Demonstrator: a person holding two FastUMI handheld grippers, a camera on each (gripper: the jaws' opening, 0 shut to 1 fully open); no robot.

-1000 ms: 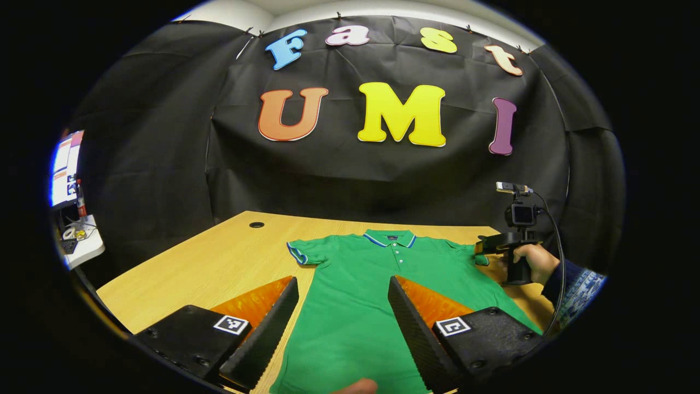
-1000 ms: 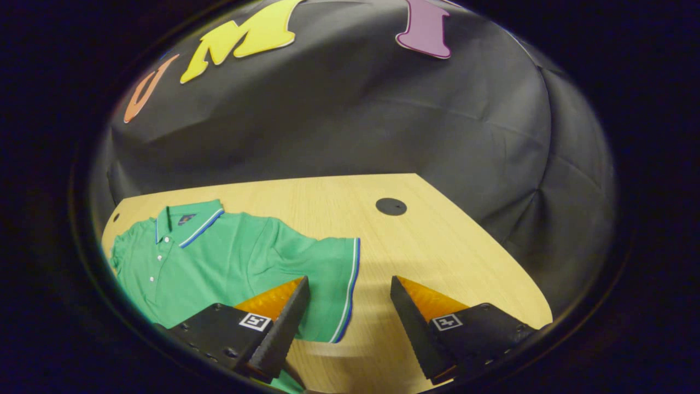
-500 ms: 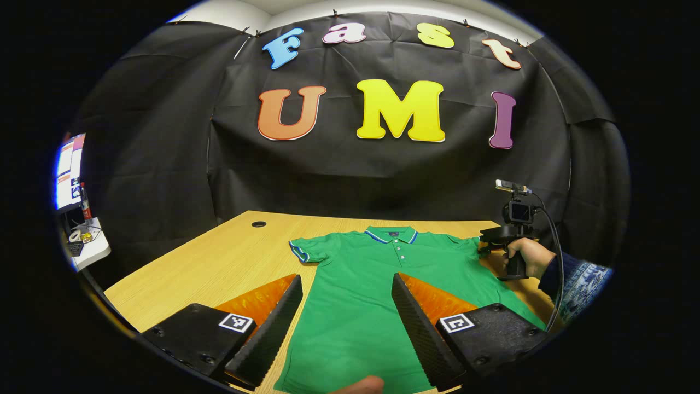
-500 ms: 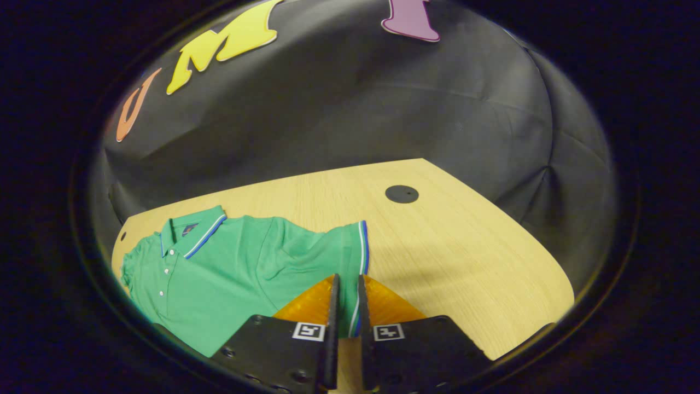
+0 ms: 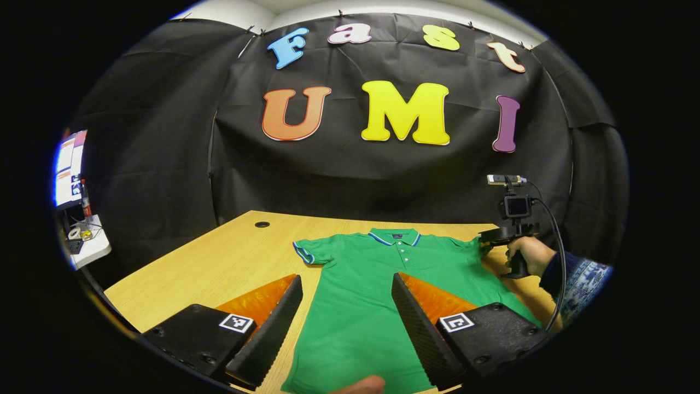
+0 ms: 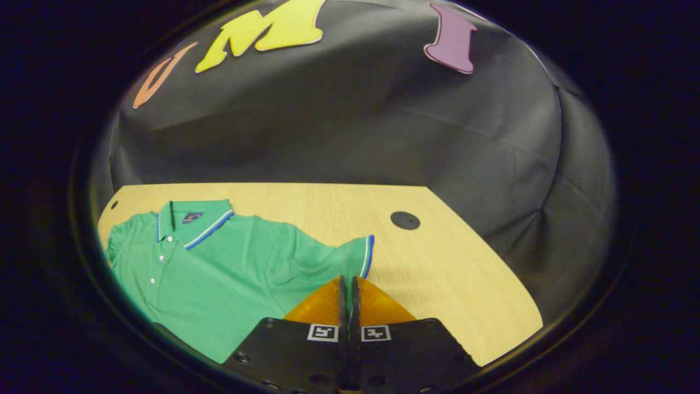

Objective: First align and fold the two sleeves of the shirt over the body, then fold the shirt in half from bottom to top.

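Shirt [image 5: 377, 295] lies flat mid-frame on the table [image 5: 219, 268], ready for folding. My right gripper [image 6: 348, 287] is pinched tight on the sleeve [image 6: 350, 257] edge to carry it over; left gripper [image 5: 345, 306] hovers wide open, holding nothing.

Left tongs [image 5: 345, 306]: fingers wide apart, held low, pointing forward.
Right tongs [image 6: 348, 290]: fingers pressed together on the sleeve [image 6: 353, 257] edge.
Hand [image 5: 528, 255]: wrapped round the right tongs' handle.

Table [image 5: 219, 262]: a light wooden top is being seen, with a round dark cable hole [image 6: 405, 220] near its far edge.
Screen [image 5: 66, 167]: is being lit at the far left.
Side shelf [image 5: 87, 246]: small clutter is being kept on it.
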